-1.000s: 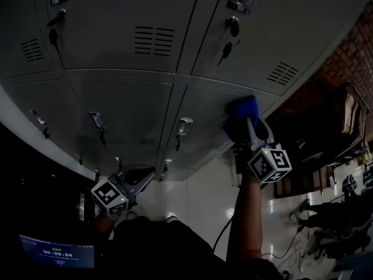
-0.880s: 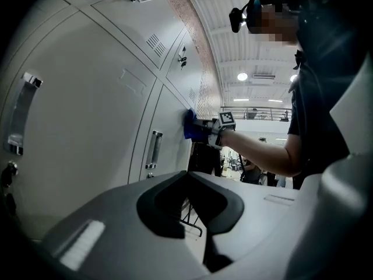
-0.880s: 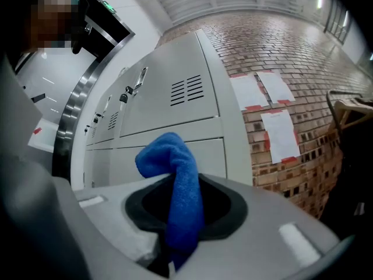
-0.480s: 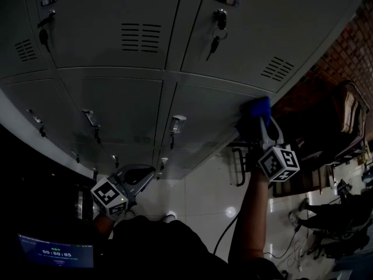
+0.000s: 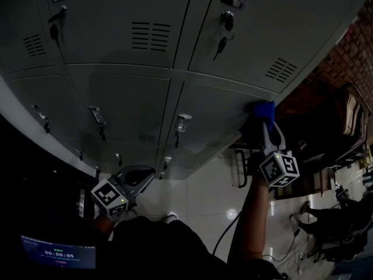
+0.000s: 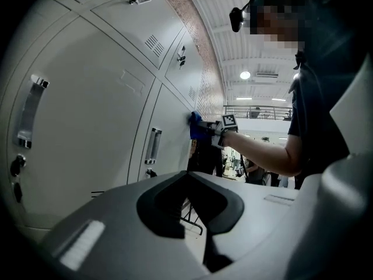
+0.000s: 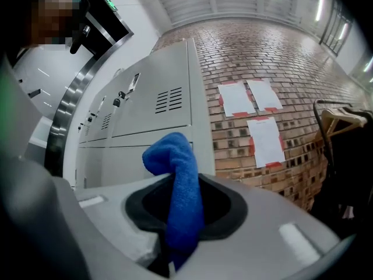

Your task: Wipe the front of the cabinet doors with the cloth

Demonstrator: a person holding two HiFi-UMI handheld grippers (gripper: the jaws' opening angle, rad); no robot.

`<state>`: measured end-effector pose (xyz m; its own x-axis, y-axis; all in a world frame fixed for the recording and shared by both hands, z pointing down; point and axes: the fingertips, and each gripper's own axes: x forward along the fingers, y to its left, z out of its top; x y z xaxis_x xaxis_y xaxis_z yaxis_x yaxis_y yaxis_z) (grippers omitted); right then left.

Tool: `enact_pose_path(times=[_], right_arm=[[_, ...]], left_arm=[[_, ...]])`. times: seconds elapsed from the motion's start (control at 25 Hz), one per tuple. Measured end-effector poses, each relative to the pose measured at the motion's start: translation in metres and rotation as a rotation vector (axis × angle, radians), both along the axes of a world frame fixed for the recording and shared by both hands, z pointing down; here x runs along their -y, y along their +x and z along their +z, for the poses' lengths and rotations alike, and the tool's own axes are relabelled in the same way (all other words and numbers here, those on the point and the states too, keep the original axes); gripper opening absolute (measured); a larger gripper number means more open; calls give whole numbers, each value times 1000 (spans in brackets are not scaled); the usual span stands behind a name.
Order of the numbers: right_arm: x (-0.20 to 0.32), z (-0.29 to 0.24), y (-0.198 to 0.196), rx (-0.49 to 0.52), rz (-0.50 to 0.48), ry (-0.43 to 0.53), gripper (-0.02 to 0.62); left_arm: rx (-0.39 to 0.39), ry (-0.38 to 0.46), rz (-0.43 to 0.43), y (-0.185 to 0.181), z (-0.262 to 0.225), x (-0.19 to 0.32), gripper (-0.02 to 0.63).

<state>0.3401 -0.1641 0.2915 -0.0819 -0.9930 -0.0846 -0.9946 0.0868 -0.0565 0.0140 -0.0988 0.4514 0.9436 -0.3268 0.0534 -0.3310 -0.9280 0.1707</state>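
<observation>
Contact straight ahead of the right gripper [image 5: 262, 124] fingers: clamped shut on the blue terry cloth [image 5: 260, 108], its bunched end pushed out past the fingertips against the grey metal cabinet door [image 5: 215, 109], close to that door's edge nearest the red brick wall [image 7: 262, 57]. Ran lengthwise along the fingers, tail pinched between them. Had most of that door's face to the fingers' left, so judged a sideways sweep likeliest. Hung the left gripper [image 5: 148, 175] low, fingers together on nothing, well apart from the cloth. Counted one cloth, two grippers, three columns of doors.
</observation>
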Motion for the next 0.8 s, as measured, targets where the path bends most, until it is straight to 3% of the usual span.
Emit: enact_pose_path(times=[0.36,0.8], right_arm=[[0,4,-107,27,-181,28,81],[43,40,-221,3,-374,-59,81]], left_arm=[[6,6,-27,-33,-2,-7,2],[11,2,-105,-85,-3,-8,2]])
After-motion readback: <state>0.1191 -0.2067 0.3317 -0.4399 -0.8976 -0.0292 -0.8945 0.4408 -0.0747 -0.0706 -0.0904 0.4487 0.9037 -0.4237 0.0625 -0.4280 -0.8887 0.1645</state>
